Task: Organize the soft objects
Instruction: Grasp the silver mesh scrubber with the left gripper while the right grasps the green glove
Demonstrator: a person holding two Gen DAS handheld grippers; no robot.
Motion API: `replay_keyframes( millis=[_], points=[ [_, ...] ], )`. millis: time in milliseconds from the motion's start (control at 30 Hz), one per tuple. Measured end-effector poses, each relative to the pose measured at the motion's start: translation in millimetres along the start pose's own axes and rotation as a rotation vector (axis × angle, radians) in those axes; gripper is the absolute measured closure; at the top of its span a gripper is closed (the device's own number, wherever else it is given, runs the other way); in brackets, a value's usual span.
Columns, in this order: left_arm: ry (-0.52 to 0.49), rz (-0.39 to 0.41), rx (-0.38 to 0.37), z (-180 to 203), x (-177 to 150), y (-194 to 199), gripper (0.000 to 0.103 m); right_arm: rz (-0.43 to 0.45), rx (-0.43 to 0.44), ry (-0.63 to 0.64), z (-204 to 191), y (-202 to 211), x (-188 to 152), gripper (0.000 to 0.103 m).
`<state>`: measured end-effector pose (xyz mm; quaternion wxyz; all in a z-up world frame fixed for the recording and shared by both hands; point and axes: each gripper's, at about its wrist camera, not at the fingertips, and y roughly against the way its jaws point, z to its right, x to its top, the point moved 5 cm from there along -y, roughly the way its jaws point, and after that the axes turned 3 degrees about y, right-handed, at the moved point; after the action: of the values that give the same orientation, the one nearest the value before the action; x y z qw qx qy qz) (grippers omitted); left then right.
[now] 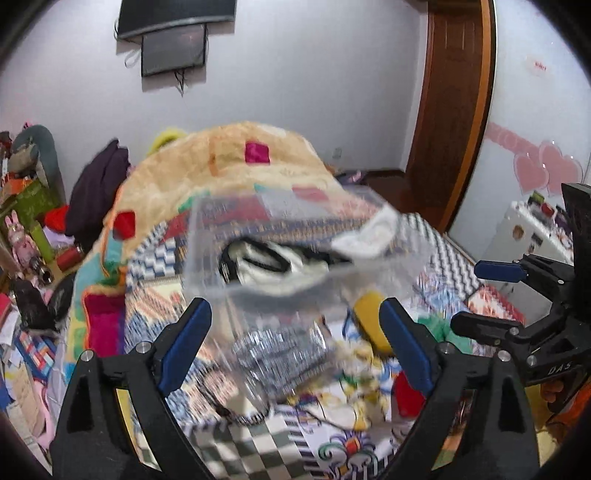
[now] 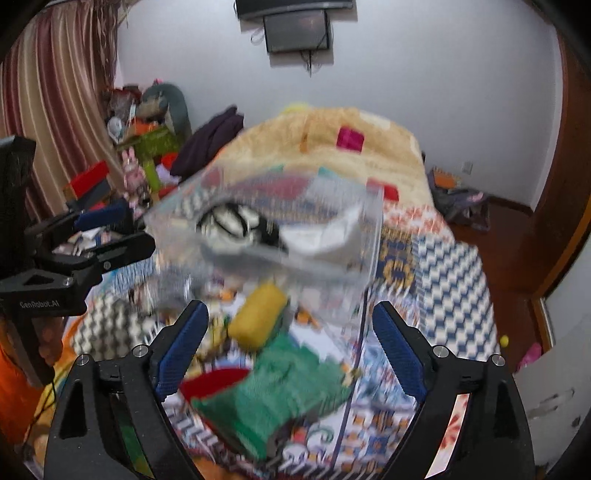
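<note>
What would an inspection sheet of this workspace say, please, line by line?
Surface: bed with a patterned sheet, partly covered by a beige plush blanket.
Job's things: clear plastic bin, blurred, holding black-and-white and white soft items; yellow soft item, green cloth and red item on the bed.
Clutter: dark garment; boxes and toys beside the bed.
Grippers: left claw open, holding nothing; right claw open, holding nothing.
Cables: thin dark cord on the sheet; wires hang under the wall screen.
Surroundings: white wall, striped curtain, wooden door, pink heart stickers.
</note>
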<state>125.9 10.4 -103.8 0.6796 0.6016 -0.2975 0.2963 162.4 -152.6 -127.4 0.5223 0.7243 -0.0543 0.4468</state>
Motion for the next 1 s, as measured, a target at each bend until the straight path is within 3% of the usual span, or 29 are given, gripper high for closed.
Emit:
replay_keyframes(
  millis=[200, 333, 367, 600, 667, 767, 1000],
  points=[
    [0.029, -0.091, 0.006, -0.3, -31.2, -29.4, 0.010, -0.093, 0.034, -0.059, 13.0, -20.0, -30.4, 0.017],
    [0.044, -0.120, 0.009, -2.7, -40.0, -42.7, 0.010, -0.115, 0.066, -0.096, 23.1, -21.5, -38.0, 0.043],
    [0.045, -0.121, 0.015, -3.2, -40.9, -44.6, 0.013, -0.117, 0.072, -0.100, 22.5, -21.4, -38.7, 0.050],
    [0.059, -0.125, 0.007, -7.8, -42.4, -49.8, 0.038, -0.103, 0.073, -0.078, 14.1, -16.6, -44.6, 0.067],
    [0.076, -0.125, -0.002, -11.1, -42.4, -50.4, 0.046, -0.099, 0.077, -0.075, 13.1, -14.6, -44.8, 0.078],
    [0.085, -0.121, -0.010, -14.0, -41.0, -48.5, 0.060, -0.082, 0.084, -0.082, 14.1, -9.1, -45.2, 0.083],
    [0.065, -0.101, -0.010, -15.2, -40.2, -38.4, 0.077, -0.015, 0.087, -0.077, 14.9, 11.2, -33.1, 0.088]
  ],
)
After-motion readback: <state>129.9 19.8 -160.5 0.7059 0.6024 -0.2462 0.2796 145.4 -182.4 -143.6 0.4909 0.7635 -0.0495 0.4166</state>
